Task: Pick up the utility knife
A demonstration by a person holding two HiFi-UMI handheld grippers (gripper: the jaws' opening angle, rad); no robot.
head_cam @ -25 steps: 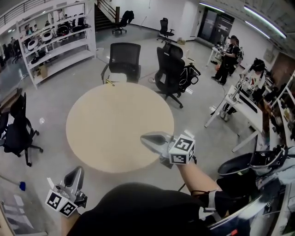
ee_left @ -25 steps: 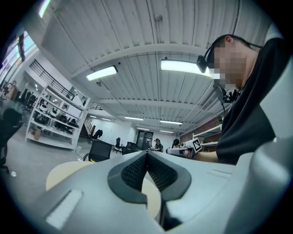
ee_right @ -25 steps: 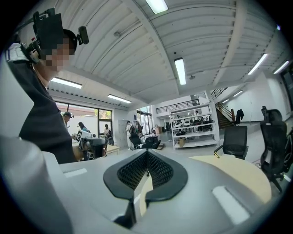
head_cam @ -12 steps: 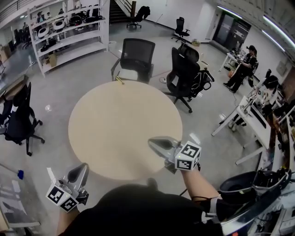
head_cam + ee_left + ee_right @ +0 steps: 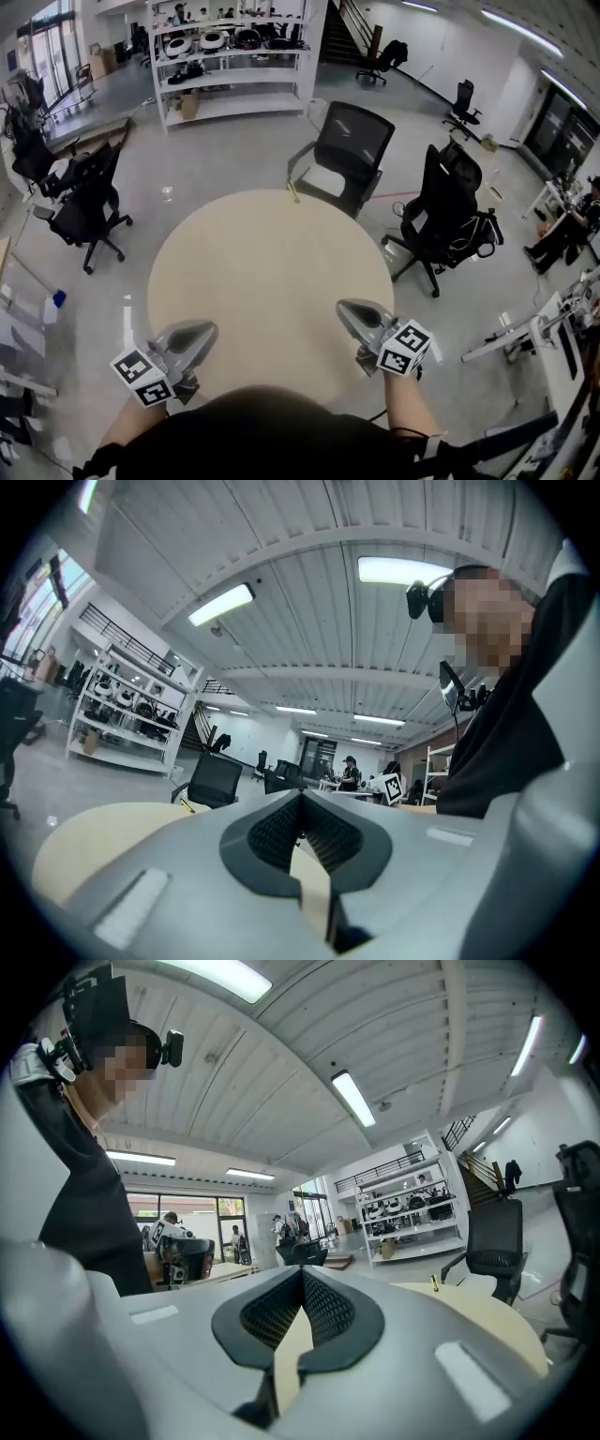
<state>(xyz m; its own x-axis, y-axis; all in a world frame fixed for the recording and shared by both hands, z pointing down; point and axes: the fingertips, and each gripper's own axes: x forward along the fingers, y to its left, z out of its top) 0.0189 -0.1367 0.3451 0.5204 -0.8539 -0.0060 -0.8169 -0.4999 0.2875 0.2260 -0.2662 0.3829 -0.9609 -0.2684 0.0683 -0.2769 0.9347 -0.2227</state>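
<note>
Head view: round bench (image 5: 272,281) with a smooth pale wood-tone top, bare except for the utility knife (image 5: 293,192), a thin yellow sliver on the far rim just by the black mesh office chair (image 5: 342,155). Left hand-held gripper (image 5: 208,328) and right hand-held gripper (image 5: 345,307) sit over the near rim, well apart from the knife, both aimed across the top (I read that as lining up for the reach; the pick isn't started).

Left gripper view: ribbed black pads (image 5: 272,832) meet at the tips with nothing between them. The knife is a small yellow fleck at the bench's far edge.

Right gripper view: same story, jaws together and empty, pointing level. The knife is up right on the far rim.
</note>
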